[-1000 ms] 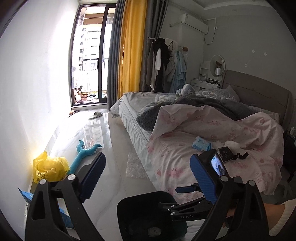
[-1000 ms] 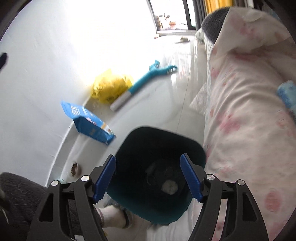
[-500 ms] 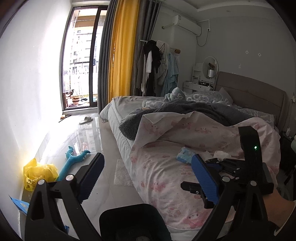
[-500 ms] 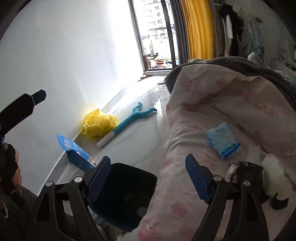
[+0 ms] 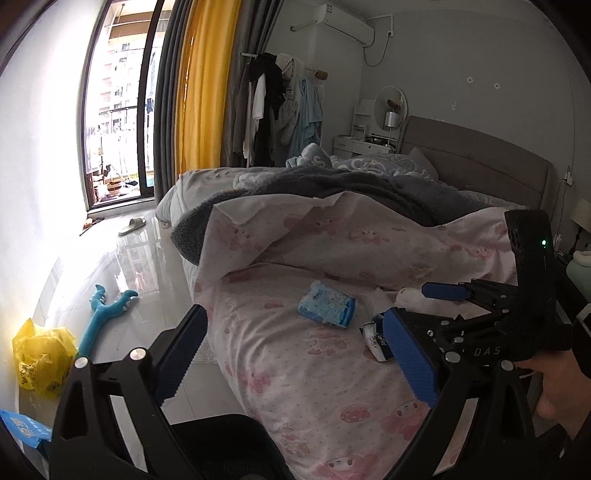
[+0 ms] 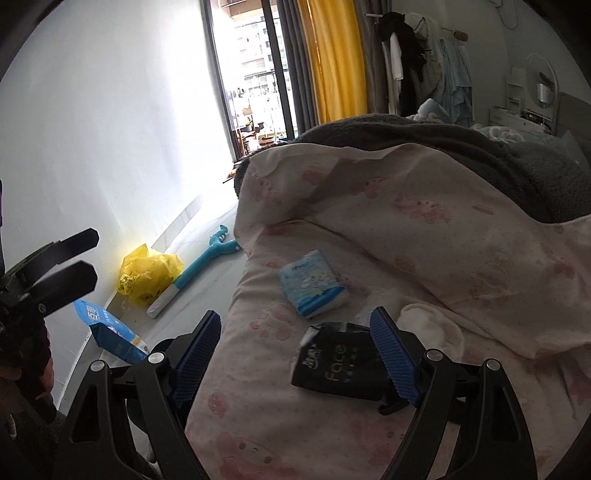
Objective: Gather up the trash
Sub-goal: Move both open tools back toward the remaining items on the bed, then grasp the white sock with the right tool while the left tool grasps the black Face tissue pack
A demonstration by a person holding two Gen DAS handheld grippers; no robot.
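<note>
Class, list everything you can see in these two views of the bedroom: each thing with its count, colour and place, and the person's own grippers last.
Soft tissue pack: one, light blue, on pink quilt.
Glossy "Face" packet: one, black, on quilt, between right fingers.
Crumpled tissue: one, white, beside black packet.
Plastic bag: one, yellow, floor by wall.
Long-handled claw toy: one, teal, floor.
Paper pouch: one, blue, floor.
Waste bin: one, black, beside bed.
Slipper: one, pale, near window.
Left gripper: open.
Right gripper: open.

a lived-in bedroom in a home: an unmade bed (image 5: 332,354) with a pink patterned duvet and grey headboard (image 5: 476,166), clothes on a rack (image 5: 280,107), yellow curtains (image 5: 201,81) by a balcony door (image 5: 118,99), a wall air conditioner (image 5: 332,20).
</note>
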